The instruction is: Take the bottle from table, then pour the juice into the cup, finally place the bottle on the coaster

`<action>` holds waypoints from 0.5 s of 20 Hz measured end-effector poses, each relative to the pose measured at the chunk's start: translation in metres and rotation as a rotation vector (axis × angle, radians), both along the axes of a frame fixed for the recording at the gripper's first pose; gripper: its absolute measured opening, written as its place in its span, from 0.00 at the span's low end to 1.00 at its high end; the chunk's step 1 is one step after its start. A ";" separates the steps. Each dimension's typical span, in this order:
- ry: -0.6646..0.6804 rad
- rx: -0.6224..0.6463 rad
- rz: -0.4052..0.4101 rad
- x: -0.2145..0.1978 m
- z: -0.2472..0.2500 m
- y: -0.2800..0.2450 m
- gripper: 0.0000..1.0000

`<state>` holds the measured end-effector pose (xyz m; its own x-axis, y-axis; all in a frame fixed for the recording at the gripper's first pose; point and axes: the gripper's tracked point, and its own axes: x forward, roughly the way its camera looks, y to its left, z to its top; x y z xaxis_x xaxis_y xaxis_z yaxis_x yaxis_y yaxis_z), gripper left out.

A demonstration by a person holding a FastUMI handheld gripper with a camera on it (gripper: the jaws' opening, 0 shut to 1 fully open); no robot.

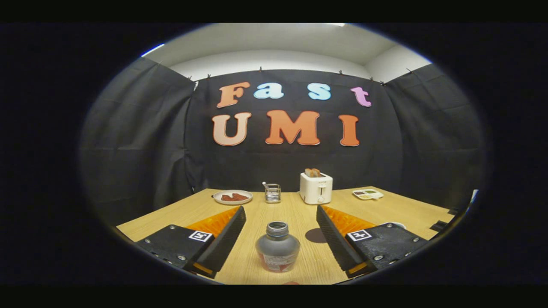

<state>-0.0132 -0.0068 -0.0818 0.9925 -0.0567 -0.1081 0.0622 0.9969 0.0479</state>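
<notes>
- Gripper view: the hand-held gripper (pixel 280 216) is spread wide, holding nothing; the small uncapped dark glass bottle (pixel 277 248) stands between its fingers on the light wooden surface (pixel 385 209).
- Risk: closing off-centre could tip the open bottle, spilling juice.

I am counting one bottle (pixel 277 247) standing uncapped on the one wooden table (pixel 402 209), sitting between my two fingers (pixel 222 239), which are spread wide and touching nothing. Beyond the bottle I am seeing one toaster (pixel 316 188) holding what looks like two slices, one small wire holder (pixel 272 193) just left of the toaster, and one plate (pixel 232 197) further left. Right of the toaster I am making out one small tray (pixel 367 194), and just right of the bottle one dark round coaster (pixel 316 235).
</notes>
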 end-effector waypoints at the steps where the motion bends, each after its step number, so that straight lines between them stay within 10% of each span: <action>1: -0.004 0.000 -0.002 0.000 -0.005 -0.001 0.98; 10: 0.114 0.051 0.039 -0.004 -0.082 0.016 0.94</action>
<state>-0.0172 0.0093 -0.1633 0.9749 -0.0102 -0.2224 0.0317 0.9951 0.0932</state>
